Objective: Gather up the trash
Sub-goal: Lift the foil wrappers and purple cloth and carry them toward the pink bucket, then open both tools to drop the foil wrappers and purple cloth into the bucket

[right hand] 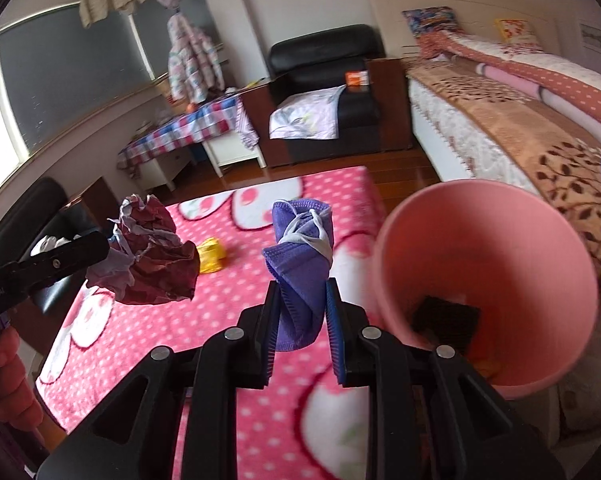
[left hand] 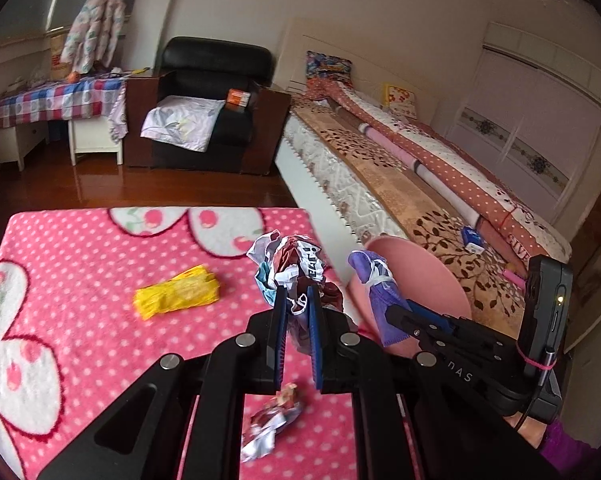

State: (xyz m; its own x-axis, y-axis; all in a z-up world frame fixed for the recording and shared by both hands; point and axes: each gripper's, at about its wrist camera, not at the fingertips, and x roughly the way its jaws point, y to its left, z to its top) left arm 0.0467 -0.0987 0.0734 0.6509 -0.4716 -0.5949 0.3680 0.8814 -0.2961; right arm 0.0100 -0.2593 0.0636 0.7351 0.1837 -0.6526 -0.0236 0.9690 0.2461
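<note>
Blue-padded fingers of the left gripper (left hand: 298, 300) are nearly together, clamped on a crumpled wrapper (left hand: 290, 264) (maroon and white) that bunches up above the tips, off the bench (left hand: 80, 264). Fingers of the right gripper (right hand: 300, 300) stand a little apart, clamped on a purple mask (right hand: 300, 256), folded, its long axis running up and away from the tips, white straps at the far end. It hangs just left of a pink bin (right hand: 488, 256) with dark scraps inside. On the pink dotted cloth lie a yellow wad (left hand: 176, 292) and a foil wrapper (left hand: 268, 424).
</note>
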